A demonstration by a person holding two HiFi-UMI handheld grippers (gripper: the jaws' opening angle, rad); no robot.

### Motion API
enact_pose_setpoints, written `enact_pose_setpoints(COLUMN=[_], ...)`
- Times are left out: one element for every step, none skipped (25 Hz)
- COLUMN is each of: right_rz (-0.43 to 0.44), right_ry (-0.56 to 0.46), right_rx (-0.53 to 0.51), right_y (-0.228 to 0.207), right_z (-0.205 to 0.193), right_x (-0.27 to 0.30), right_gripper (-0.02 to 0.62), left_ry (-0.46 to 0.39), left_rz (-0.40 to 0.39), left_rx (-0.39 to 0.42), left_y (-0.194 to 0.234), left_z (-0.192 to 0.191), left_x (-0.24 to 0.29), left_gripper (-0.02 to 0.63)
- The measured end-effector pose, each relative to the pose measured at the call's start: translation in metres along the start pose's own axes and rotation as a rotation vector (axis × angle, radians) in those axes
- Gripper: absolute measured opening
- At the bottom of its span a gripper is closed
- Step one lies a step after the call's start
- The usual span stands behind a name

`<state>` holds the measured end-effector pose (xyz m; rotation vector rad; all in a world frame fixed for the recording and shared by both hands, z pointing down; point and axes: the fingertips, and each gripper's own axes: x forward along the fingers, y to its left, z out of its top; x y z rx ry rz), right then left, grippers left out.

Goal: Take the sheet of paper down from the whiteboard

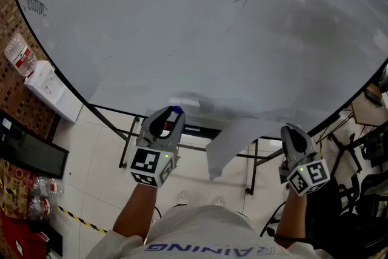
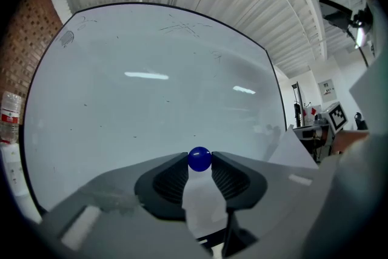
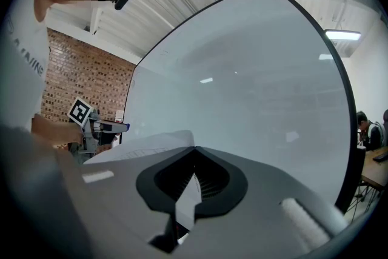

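Note:
The whiteboard fills the top of the head view, with faint marker scribbles and no sheet on it. My left gripper is level, just off the board's lower edge, shut on a small blue ball-headed magnet at its tips. My right gripper is shut on the edge of the white sheet of paper. The sheet hangs free of the board and droops to the left between the two grippers. It also shows in the right gripper view, where the paper runs out leftward from the closed jaws.
The board's black stand stands on the tiled floor below. At the left are a water bottle, a white box and a dark panel. Chairs crowd the right. A seated person is beyond the board's right edge.

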<state>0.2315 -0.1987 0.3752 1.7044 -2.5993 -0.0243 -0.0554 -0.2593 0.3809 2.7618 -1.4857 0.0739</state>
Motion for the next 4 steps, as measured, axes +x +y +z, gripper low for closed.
enact_pose_setpoints(right_rz=[0.0,0.001,0.001,0.002], right_ry=[0.0,-0.001,-0.001,-0.001], right_rx=[0.0,0.0,0.001,0.001], right_y=[0.0003,0.0006,0.0008,0.0011], right_z=[0.0003,0.0005,0.0008,0.001], right_x=[0.0,0.0,0.0,0.0001], right_gripper=[0.008,0.008,0.008,0.008], left_ry=[0.0,0.001,0.002,0.003], left_rz=[-0.002,-0.004,-0.006,-0.008], left_rx=[-0.003,-0.007,-0.011,-0.016], left_y=[-0.0003,-0.0007,-0.001,-0.0014], left_z=[0.0,-0.0001,-0.0002,-0.0003], left_x=[0.0,0.0,0.0,-0.0001], left_gripper=[0.132,0.132,0.132,0.132])
